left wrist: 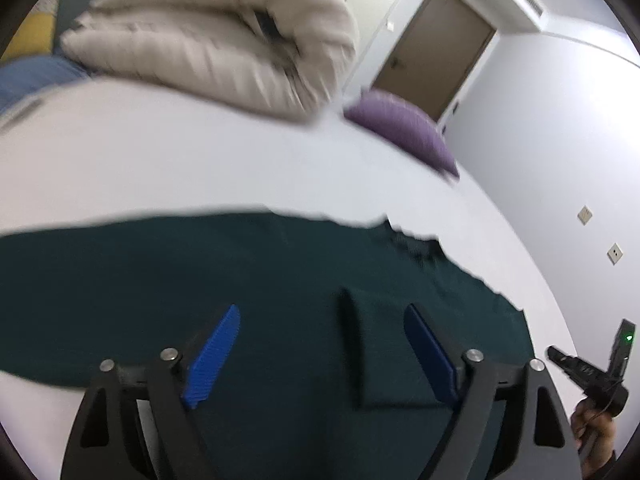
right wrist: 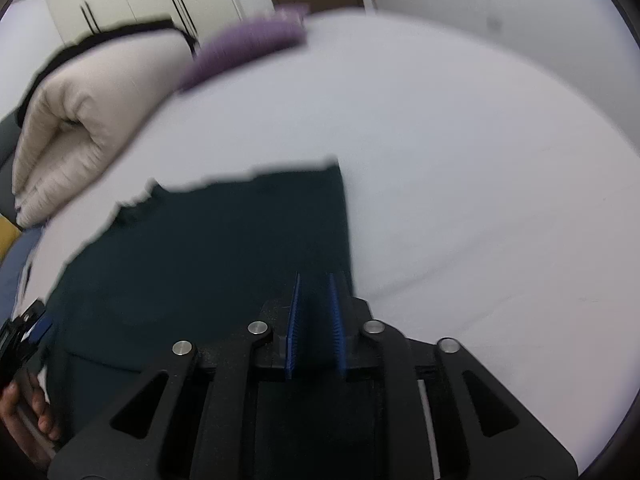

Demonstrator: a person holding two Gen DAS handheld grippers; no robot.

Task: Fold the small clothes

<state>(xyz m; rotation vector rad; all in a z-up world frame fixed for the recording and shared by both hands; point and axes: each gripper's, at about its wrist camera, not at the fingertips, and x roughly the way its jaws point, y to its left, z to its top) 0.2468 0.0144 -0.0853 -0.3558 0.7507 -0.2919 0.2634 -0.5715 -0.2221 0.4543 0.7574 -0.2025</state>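
Note:
A dark green garment (left wrist: 240,280) lies spread on a white bed sheet (left wrist: 160,160); it also shows in the right wrist view (right wrist: 208,240). My left gripper (left wrist: 320,320) is open just above the cloth, blue pads wide apart, with a small raised fold (left wrist: 356,344) between them. My right gripper (right wrist: 316,292) has its blue pads close together over the garment's right edge, with dark cloth between them. The right gripper's body shows at the left wrist view's lower right (left wrist: 600,376).
A folded beige duvet (left wrist: 224,40) lies at the far side of the bed, with a purple pillow (left wrist: 404,128) beside it. A brown door (left wrist: 436,48) and white walls stand beyond. A blue cloth (left wrist: 32,76) lies at the far left.

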